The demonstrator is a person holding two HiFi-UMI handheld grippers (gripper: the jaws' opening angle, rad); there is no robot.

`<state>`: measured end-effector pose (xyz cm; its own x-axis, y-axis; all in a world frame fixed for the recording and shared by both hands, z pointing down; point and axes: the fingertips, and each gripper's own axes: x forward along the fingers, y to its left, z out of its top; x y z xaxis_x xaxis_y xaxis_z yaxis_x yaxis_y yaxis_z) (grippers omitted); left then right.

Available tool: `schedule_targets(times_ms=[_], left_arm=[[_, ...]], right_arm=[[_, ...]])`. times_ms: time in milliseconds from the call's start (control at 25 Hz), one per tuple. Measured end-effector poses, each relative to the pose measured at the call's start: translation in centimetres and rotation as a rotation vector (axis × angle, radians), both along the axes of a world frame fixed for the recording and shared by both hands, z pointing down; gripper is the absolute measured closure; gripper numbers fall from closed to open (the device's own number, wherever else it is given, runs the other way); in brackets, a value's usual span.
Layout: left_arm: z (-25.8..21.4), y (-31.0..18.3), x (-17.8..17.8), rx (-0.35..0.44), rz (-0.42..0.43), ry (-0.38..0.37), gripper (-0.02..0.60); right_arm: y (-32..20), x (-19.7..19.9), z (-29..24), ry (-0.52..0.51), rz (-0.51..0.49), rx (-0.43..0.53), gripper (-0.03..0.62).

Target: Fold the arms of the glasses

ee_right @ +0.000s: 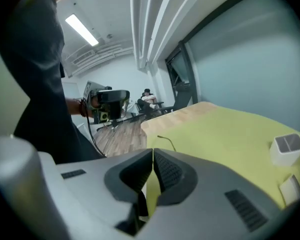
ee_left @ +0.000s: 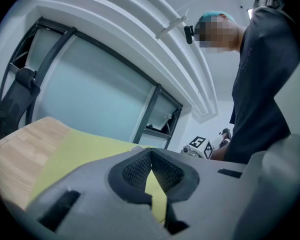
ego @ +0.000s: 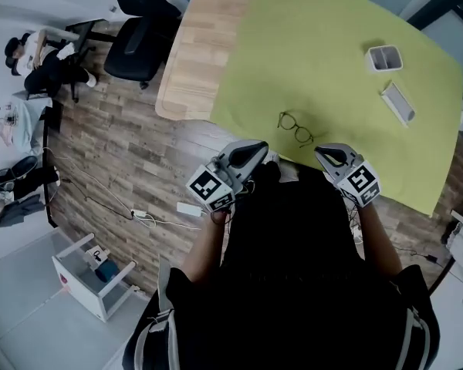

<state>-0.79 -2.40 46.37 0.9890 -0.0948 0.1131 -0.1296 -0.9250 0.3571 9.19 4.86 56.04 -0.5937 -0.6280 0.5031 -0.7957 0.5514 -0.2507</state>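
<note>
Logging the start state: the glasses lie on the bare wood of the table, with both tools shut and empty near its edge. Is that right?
No: the head view shows the glasses on the yellow-green cloth instead. The left tool and right tool are shut and empty, as stated.

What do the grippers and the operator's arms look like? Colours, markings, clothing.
The left gripper and right gripper are light grey moulded shells, tapering to jaws lined with black textured pads. Each carries a cube with black-and-white square markers. The person wears a black top.
</note>
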Motion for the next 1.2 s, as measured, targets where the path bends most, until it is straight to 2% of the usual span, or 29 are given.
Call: schedule_targets(times_ms=[480, 720, 1000, 1200], left_arm=[[-0.1, 1.3, -1.1, -0.003, -0.149, -0.005, 0.563], [0.1, 1.4, -2.2, -0.02, -0.201, 0.0, 0.563], [0.2, 1.6, -2.9, -0.033, -0.226, 0.006, 0.563], [0.2, 1.6, -3.3, -0.03, -0.234, 0.008, 0.563]], right_arm=[[-0.5, -1.4, 3.2, 0.187, -0.257, -0.03, 0.56], [-0.9, -1.8, 4.3, 0.223, -0.303, -0.035, 0.56], [-1.0, -2.2, 5.5, 0.33, -0.402, -0.033, 0.56], [-0.9, -2.1, 6.6, 0.4, -0.436, -0.033, 0.56]])
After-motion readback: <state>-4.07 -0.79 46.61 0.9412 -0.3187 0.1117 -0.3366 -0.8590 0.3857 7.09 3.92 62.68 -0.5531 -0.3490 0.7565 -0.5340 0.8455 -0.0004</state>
